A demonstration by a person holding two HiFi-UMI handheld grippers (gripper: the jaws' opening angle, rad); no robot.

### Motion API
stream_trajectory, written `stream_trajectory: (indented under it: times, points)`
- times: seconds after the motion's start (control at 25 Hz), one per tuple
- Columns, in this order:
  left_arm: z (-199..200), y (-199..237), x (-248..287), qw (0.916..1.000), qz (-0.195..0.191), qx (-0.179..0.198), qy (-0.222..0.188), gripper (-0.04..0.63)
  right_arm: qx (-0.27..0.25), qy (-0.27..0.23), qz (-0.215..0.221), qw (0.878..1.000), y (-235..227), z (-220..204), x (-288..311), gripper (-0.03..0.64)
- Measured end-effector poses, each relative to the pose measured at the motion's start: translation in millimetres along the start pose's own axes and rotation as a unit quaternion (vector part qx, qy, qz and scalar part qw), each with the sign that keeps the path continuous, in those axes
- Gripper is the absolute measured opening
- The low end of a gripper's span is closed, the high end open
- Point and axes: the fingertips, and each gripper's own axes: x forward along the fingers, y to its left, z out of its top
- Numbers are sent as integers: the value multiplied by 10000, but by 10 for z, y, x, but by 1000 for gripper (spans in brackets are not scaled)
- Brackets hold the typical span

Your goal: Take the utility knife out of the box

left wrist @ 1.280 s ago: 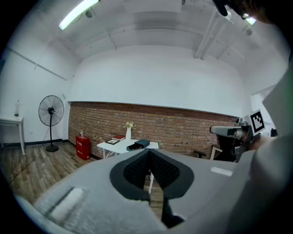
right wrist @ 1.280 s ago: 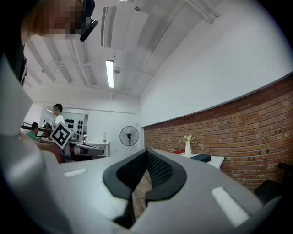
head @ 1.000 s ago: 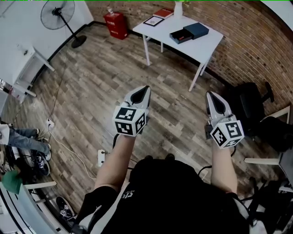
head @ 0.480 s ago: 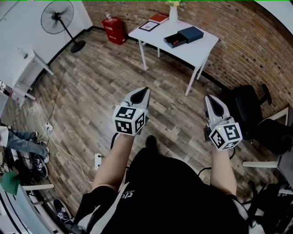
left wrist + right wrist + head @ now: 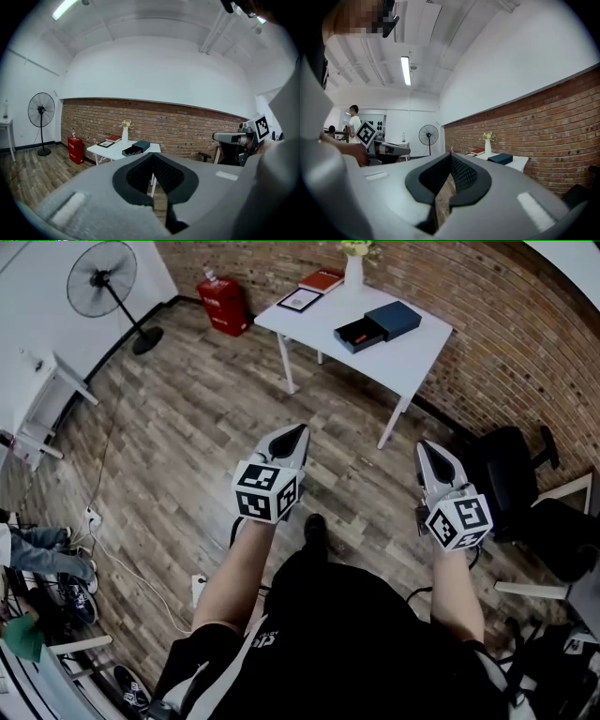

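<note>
A dark open box (image 5: 357, 334) lies on the white table (image 5: 403, 362) at the far side of the room, its teal lid (image 5: 394, 318) beside it. Something reddish shows inside the box, too small to make out as the utility knife. Both grippers hang in the air well short of the table. My left gripper (image 5: 300, 429) is shut and holds nothing. My right gripper (image 5: 424, 446) is shut and holds nothing too. The left gripper view shows the box (image 5: 136, 149) far beyond the closed jaws of the left gripper (image 5: 152, 154). The right gripper (image 5: 451, 155) has the lid (image 5: 502, 158) to its right.
A white vase (image 5: 353, 268), a red book (image 5: 323, 279) and a framed picture (image 5: 300, 300) also sit on the table. A black office chair (image 5: 511, 465) stands to the right. A fan (image 5: 101, 279) and a red box (image 5: 220, 304) stand to the left on the wooden floor.
The table and box have come nearer and shifted in the head view as the person steps forward. Both grippers keep their pose and stay shut.
</note>
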Motion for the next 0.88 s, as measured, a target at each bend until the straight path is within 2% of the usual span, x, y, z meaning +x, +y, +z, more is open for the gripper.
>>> stream_trajectory:
  times: [0.32, 0.48, 0.88]
  points:
    - [252, 790, 827, 9992, -375, -122, -65, 6, -78, 313, -43, 9995, -212, 23, 1142, 2]
    - [323, 1088, 1102, 9979, -550, -343, -84, 6, -184, 470, -8, 9987, -242, 61, 1631, 2]
    - [292, 1601, 1541, 9959, -691, -575, 108, 6, -170, 718, 3, 9973, -338, -41, 2265, 2]
